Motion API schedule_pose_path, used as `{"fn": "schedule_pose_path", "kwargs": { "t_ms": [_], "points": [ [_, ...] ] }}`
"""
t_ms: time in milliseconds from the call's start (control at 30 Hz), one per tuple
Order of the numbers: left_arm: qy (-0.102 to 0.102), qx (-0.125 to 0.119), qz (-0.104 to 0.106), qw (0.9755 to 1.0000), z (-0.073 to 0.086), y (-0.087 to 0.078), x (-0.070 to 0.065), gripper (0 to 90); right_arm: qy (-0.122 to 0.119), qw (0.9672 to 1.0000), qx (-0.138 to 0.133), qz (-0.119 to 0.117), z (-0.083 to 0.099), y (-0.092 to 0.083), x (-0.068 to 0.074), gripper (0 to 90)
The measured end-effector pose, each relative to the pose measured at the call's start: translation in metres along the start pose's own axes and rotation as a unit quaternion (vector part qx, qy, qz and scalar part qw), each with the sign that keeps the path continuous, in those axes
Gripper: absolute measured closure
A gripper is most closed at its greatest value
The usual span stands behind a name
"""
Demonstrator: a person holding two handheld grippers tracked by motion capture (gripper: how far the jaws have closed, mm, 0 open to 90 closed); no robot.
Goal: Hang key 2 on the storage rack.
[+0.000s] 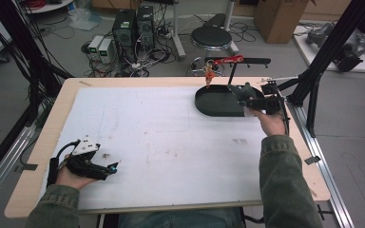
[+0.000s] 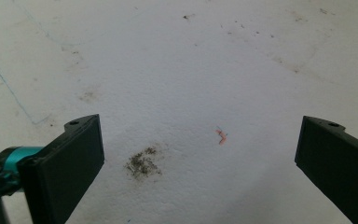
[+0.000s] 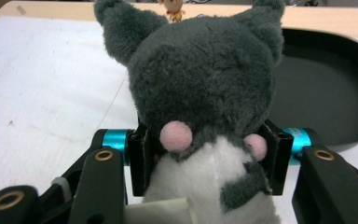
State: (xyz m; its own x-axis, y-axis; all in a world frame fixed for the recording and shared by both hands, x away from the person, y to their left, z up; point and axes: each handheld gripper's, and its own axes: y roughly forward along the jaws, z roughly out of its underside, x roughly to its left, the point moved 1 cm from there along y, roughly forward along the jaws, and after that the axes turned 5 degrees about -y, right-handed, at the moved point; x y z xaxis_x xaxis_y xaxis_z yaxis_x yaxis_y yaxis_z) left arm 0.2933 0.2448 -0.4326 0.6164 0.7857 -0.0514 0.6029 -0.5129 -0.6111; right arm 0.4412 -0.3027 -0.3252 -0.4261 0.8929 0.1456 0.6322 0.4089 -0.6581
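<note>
A grey and white plush toy (image 3: pixel 205 93) with two ears and pink pads sits between the jaws of my right gripper (image 3: pixel 207 161), which is shut on its body. From above, that right gripper (image 1: pixel 248 99) holds the plush toy (image 1: pixel 244 91) in the air over the near right rim of a black oval tray (image 1: pixel 214 103). My left gripper (image 1: pixel 113 167) rests low at the table's near left, held in a hand. Its jaws stand wide apart over bare white sheet, so the left gripper (image 2: pixel 200 154) is open with nothing between them.
A white sheet (image 1: pixel 161 137) covers most of the wooden table (image 1: pixel 52 128). A small orange figure (image 1: pixel 209 72) hangs from a red and black stand (image 1: pixel 233 61) behind the tray. A dark smudge (image 2: pixel 142 163) and a pink scrap (image 2: pixel 221 136) lie on the sheet.
</note>
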Motion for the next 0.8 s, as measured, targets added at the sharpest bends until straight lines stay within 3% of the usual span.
{"fn": "schedule_pose_path", "kwargs": {
  "t_ms": [333, 700, 800],
  "points": [
    [-0.002, -0.001, 0.000, 1.0000, 0.000, -0.001, 0.001, 1.6, 0.021, 0.9996, -0.014, 0.009, -0.028, 0.004, 0.002, 49.1],
    [-0.002, 0.003, 0.002, 1.0000, 0.000, 0.000, 0.001, 1.7, 0.033, 0.9991, -0.021, 0.017, -0.045, 0.010, -0.005, 49.0],
    [0.000, 0.005, 0.000, 1.0000, 0.000, 0.000, 0.001, 1.7, 0.046, 0.9985, -0.027, 0.011, -0.048, 0.011, -0.006, 49.0]
  ]
}}
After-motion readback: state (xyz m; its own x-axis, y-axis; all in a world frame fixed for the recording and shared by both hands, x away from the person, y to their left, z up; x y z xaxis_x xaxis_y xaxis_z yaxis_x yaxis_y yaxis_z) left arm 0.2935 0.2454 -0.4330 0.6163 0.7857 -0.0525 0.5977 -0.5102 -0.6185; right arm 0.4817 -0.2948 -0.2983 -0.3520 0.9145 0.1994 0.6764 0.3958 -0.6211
